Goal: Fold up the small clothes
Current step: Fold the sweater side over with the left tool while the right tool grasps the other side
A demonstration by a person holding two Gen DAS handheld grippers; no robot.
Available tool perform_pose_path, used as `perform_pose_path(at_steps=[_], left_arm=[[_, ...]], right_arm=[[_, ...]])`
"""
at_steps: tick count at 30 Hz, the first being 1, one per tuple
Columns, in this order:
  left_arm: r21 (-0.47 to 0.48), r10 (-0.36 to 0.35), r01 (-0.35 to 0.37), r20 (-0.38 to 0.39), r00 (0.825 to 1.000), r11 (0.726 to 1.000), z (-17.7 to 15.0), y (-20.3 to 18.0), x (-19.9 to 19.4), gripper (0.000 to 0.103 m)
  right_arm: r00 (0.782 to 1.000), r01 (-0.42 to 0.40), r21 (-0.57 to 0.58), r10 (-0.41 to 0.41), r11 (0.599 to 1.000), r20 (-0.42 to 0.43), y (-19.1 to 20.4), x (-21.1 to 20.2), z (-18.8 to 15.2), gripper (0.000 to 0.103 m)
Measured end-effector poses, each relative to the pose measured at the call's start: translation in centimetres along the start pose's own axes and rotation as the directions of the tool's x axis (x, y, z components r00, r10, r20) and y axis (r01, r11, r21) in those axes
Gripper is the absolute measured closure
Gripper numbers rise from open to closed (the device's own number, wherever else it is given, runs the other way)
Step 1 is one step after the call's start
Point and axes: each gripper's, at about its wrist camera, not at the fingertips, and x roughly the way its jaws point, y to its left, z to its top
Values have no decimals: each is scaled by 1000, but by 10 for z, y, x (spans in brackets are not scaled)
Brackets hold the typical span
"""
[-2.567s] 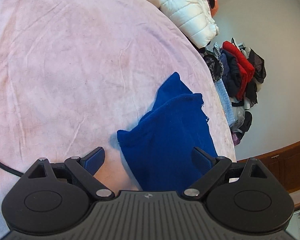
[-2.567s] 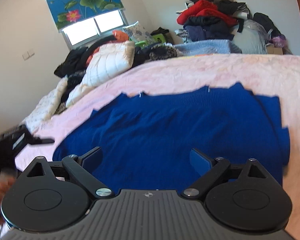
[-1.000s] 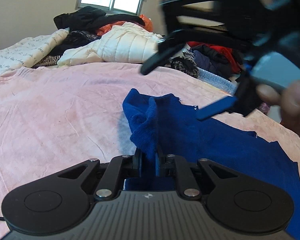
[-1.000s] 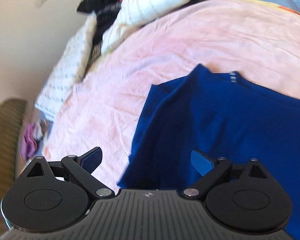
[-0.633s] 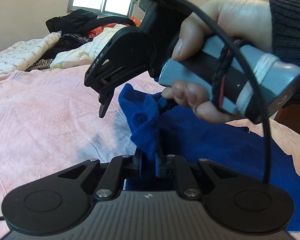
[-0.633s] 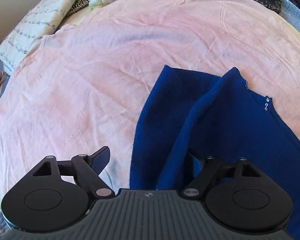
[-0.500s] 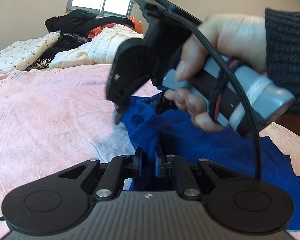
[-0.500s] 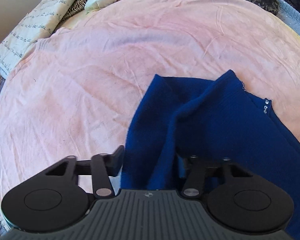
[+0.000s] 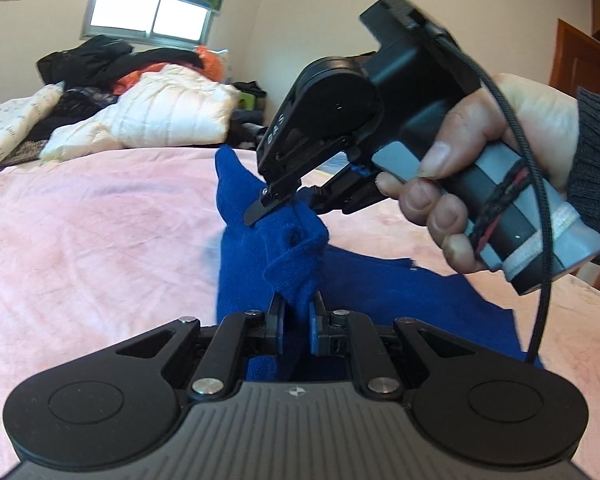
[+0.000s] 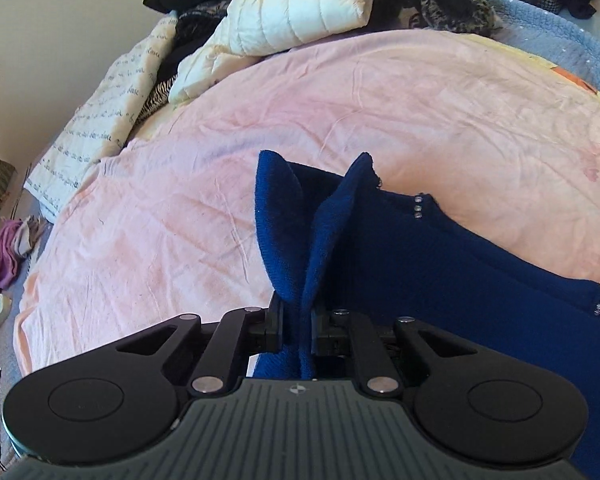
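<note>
A dark blue knitted garment [image 9: 400, 292] lies on the pink bedsheet [image 9: 80, 240]. My left gripper [image 9: 296, 320] is shut on a bunched edge of it and lifts that edge off the sheet. My right gripper [image 10: 300, 328] is shut on another fold of the same garment [image 10: 440, 264]. In the left wrist view the right gripper [image 9: 284, 204] shows from outside, held by a hand, pinching the cloth just above and beyond my left fingers. The rest of the garment trails flat to the right.
A white puffer jacket [image 9: 172, 116] and a heap of dark clothes [image 9: 100, 60] lie at the far end of the bed. A patterned white quilt [image 10: 108, 120] hangs at the bed's left edge. A light blue blanket [image 10: 560, 48] lies at the far right.
My right gripper has closed on the blue garment's raised fold. Both grippers now hold the cloth close together and have lifted it a little higher off the sheet.
</note>
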Motion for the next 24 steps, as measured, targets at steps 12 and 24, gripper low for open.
perform_pose_path(at_steps=[12, 24], left_arm=[[137, -186, 202, -118, 975, 970, -36, -95, -2, 92], [202, -142, 179, -186, 972, 963, -58, -122, 11, 92]], right_arm=[[996, 42, 254, -62, 966, 71, -143, -81, -103, 88], [980, -122, 458, 34, 881, 195, -193, -67, -128, 56]])
